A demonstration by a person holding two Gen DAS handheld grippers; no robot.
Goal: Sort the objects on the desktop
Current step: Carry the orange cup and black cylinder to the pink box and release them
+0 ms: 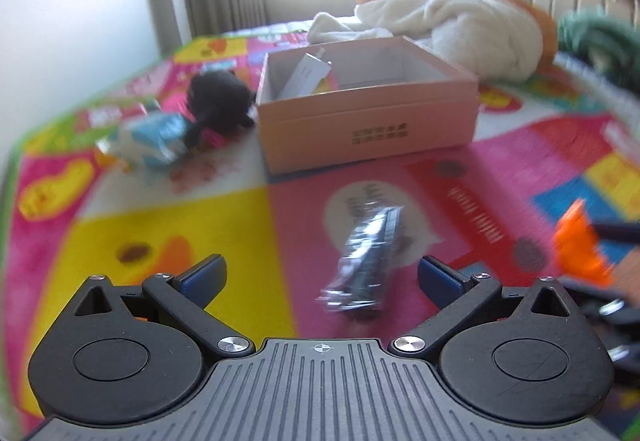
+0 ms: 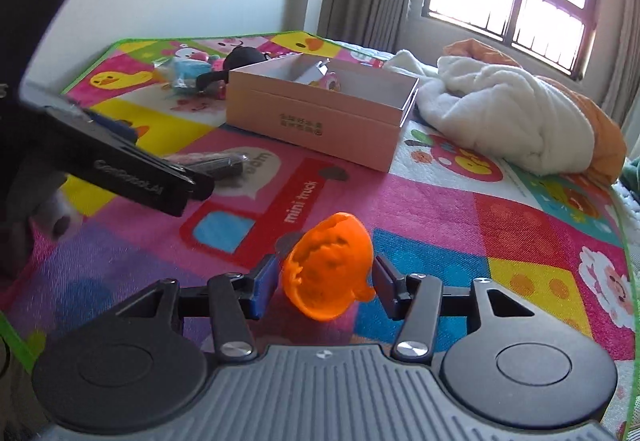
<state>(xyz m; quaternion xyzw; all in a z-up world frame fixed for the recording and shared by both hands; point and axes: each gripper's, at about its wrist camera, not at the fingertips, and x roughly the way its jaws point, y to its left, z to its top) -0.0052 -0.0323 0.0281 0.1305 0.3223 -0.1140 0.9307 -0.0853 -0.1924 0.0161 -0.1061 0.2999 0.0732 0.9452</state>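
Jaws of the right gripper (image 2: 326, 281) bracket an orange toy (image 2: 328, 269), not clearly pinching; left gripper (image 1: 322, 277) gapes over a foil packet (image 1: 362, 261). At twelve o'clock, the pink box (image 2: 320, 121) holds few items; most remain outside.

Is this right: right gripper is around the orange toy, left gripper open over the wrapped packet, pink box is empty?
Not the box. The pink box already holds a white carton, clear in the left wrist view. The rest stands: right gripper around the orange toy, left gripper open over the wrapped packet.
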